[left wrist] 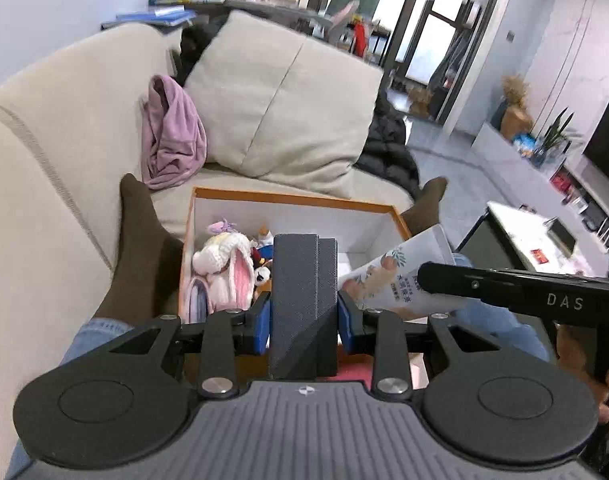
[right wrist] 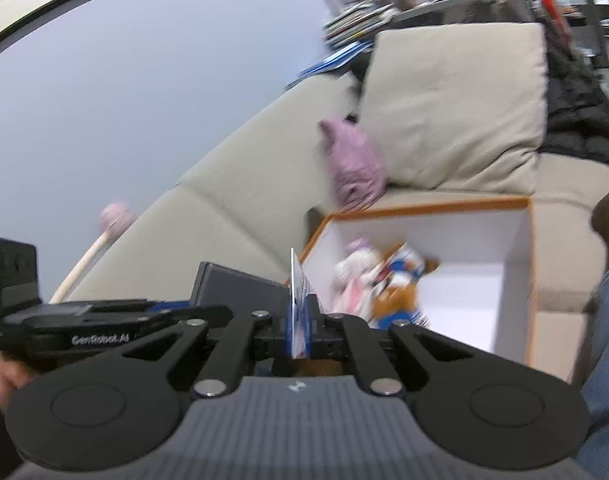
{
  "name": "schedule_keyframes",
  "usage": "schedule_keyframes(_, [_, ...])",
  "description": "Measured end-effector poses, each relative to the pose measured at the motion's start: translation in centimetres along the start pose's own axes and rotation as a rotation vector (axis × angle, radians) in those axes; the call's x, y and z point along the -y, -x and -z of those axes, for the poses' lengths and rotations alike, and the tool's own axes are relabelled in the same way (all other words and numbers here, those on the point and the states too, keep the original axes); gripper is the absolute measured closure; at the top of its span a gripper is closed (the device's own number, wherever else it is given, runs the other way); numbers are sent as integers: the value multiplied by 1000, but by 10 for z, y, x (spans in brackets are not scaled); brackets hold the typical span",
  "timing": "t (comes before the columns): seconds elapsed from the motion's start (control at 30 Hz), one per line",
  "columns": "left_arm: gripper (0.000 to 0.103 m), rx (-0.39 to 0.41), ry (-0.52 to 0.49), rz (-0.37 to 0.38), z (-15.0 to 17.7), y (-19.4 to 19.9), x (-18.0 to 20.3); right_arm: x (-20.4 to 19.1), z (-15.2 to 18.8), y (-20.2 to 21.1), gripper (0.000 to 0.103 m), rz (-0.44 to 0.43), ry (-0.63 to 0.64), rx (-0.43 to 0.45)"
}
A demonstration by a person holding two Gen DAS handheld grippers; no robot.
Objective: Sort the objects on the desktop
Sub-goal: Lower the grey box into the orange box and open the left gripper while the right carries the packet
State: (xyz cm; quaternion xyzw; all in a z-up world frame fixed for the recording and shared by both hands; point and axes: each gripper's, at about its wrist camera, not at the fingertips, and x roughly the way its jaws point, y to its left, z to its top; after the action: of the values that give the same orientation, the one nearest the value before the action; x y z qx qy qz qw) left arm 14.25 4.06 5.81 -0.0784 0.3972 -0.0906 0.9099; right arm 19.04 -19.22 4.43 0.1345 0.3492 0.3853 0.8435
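Observation:
My left gripper (left wrist: 304, 312) is shut on a dark grey textured case (left wrist: 300, 280), its blue pads pressing both sides. Beyond it an orange-rimmed white box (left wrist: 288, 198) holds plush toys (left wrist: 228, 264) on its left side. From the right, my right gripper (left wrist: 432, 280) carries a flat white printed tube (left wrist: 400, 276) over the box's right edge. In the right wrist view my right gripper (right wrist: 302, 328) is shut on that tube (right wrist: 300, 292), seen edge-on. The grey case (right wrist: 240, 284) and left gripper (right wrist: 176, 314) lie to its left, the box (right wrist: 432, 206) and toys (right wrist: 384, 284) ahead.
The box rests on a beige sofa (left wrist: 56, 152) between a person's dark-socked feet (left wrist: 138, 220). A cushion (left wrist: 288, 96), a purple cloth (left wrist: 172, 136) and a black jacket (left wrist: 388, 148) lie behind it. A low table (left wrist: 544, 240) stands right. A pink-headed stick (right wrist: 112, 220) leans left.

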Motion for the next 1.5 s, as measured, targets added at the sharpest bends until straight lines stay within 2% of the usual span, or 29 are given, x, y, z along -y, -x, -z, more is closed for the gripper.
schedule_keyframes(0.1, [65, -87, -8, -18, -9, -43, 0, 10, -4, -24, 97, 61, -1, -11])
schedule_keyframes(0.23, [65, -103, -26, -30, -12, -68, 0, 29, -2, -57, 97, 99, -20, -65])
schedule_keyframes(0.37, [65, -103, -59, -75, -18, -79, 1, 42, 4, -76, 97, 84, -49, -117])
schedule_keyframes(0.5, [65, -80, -38, -61, -22, -84, -6, 44, 5, -82, 97, 63, -48, -127])
schedule_keyframes(0.67, [65, -147, -85, -128, -4, -108, -4, 47, 8, -88, 97, 68, -48, -164])
schedule_keyframes(0.9, [65, -210, -153, -182, 15, -124, 1, 52, 11, -92, 97, 49, -87, -222])
schedule_keyframes(1.0, [65, -278, -145, -172, 19, -131, -1, 50, 13, -98, 97, 62, -86, -246])
schedule_keyframes(1.27, [65, -316, -94, -142, 20, -133, -12, 49, 16, -118, 97, 112, -98, -284])
schedule_keyframes(1.43, [64, -284, -87, -101, 19, -118, -14, 41, 16, -126, 97, 163, -58, -274])
schedule_keyframes(1.5, [57, -241, -81, -64, 20, -103, -15, 41, 17, -130, 97, 164, -67, -284])
